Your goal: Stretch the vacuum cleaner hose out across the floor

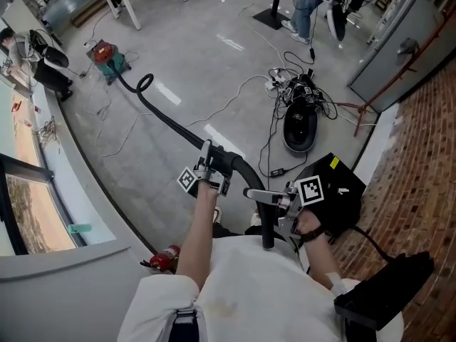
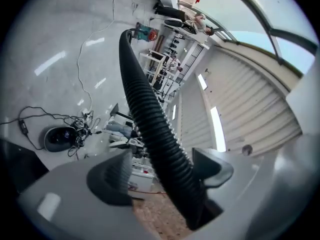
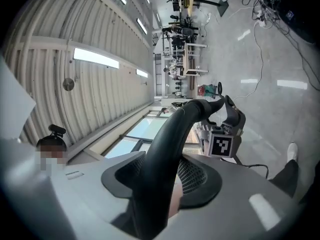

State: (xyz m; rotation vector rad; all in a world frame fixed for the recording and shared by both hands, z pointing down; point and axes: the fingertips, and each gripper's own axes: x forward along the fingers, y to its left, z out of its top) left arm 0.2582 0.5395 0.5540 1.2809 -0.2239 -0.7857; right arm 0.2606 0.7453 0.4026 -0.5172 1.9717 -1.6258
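A white shirt (image 1: 249, 291) fills the foreground of the head view, with one bare forearm (image 1: 196, 241) reaching to the nearer of two grippers. Each gripper carries one of the two marker cubes (image 1: 310, 189), printed with black-and-white squares. The left gripper (image 1: 210, 155) stands open around the black hose (image 1: 167, 120). From there the hose runs across the grey floor (image 1: 214, 63), through one loop, to the single red-and-green vacuum cleaner (image 1: 110, 57) far up the room. The right gripper (image 1: 258, 194) is clamped on the hose's smooth curved end just in front of the shirt. To the right lies a black case (image 1: 342, 198) with a yellow sticker (image 1: 333, 162) too small to read. Beyond it one black oval device (image 1: 300, 130) sits among tangled cables (image 1: 296, 87). A red canister (image 1: 165, 257) lies at lower left, and one person in jeans (image 1: 306, 9) stands at the top. In the left gripper view, the left gripper (image 2: 162, 166) has its jaws wide apart. The ribbed hose passes between them, clear of the left-hand jaw, and stretches away to the vacuum cleaner. In the right gripper view, the right gripper (image 3: 160, 176) presses both jaws on the smooth tube, with the left gripper's marker cube just beyond.
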